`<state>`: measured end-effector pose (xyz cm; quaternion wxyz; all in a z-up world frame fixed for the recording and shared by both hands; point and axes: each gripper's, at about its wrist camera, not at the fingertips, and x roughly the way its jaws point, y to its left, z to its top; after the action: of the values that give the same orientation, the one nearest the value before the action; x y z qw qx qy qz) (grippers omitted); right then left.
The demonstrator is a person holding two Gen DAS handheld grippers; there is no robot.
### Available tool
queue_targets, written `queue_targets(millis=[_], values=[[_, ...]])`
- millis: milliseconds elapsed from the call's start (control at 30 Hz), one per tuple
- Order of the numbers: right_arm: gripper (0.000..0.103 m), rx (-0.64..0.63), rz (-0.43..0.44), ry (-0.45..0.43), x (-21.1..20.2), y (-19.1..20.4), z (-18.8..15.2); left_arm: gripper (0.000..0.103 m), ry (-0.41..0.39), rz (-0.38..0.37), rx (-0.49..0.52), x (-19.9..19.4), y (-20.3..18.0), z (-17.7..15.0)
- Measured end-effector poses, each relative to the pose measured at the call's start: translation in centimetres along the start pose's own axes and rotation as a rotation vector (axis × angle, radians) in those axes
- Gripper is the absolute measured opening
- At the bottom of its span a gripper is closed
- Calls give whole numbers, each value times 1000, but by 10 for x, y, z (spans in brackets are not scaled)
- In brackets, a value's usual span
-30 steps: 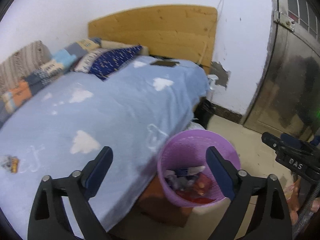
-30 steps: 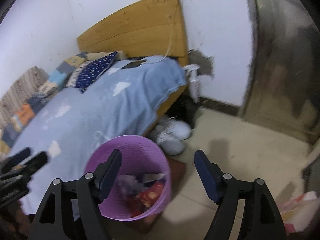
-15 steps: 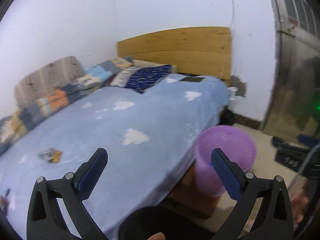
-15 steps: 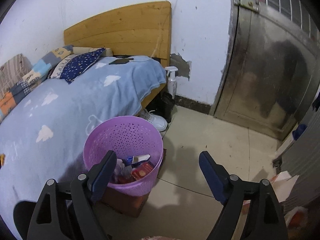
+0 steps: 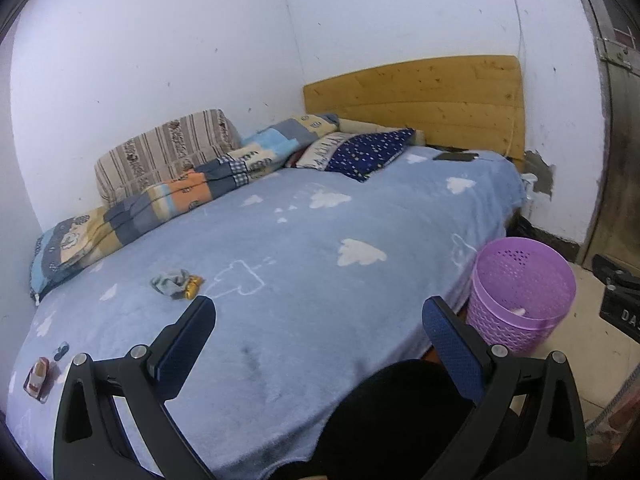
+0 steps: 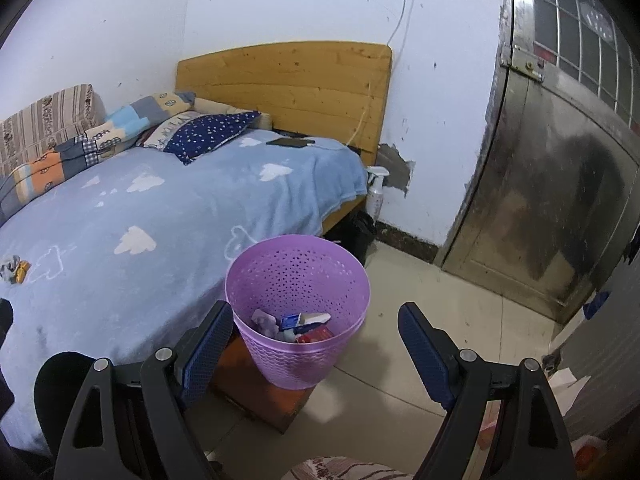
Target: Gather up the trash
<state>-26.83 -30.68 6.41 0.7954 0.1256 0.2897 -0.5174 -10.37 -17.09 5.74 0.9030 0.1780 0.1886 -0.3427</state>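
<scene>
A purple perforated bin stands on a red-brown box beside the bed and holds several wrappers; it also shows in the left wrist view. A crumpled grey and gold wrapper lies on the blue cloud blanket, also seen in the right wrist view. Small packets lie near the blanket's left end. My left gripper is open and empty above the blanket's near edge. My right gripper is open and empty just in front of the bin.
Pillows and a folded quilt line the wall side of the bed. A phone lies near the wooden headboard. A spray bottle stands by the wall. A metal door is on the right. A dark rounded object sits below the left gripper.
Both grippers have pulled back and up from the bin. The left view has swung left over the bed, so the grey and gold wrapper and small packets now show.
</scene>
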Motion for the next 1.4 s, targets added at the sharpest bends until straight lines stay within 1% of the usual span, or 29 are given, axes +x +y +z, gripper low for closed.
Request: queue_targets(millis=[100, 433, 1400], values=[[87, -19, -9, -19, -4, 4, 0, 103, 4, -17, -5, 2, 1, -2], [87, -34, -15, -16, -5, 9, 0, 103, 24, -43, -18, 7, 1, -5], [87, -55, -20, -10, -5, 15, -4, 103, 15, -56, -36, 10, -1, -4]])
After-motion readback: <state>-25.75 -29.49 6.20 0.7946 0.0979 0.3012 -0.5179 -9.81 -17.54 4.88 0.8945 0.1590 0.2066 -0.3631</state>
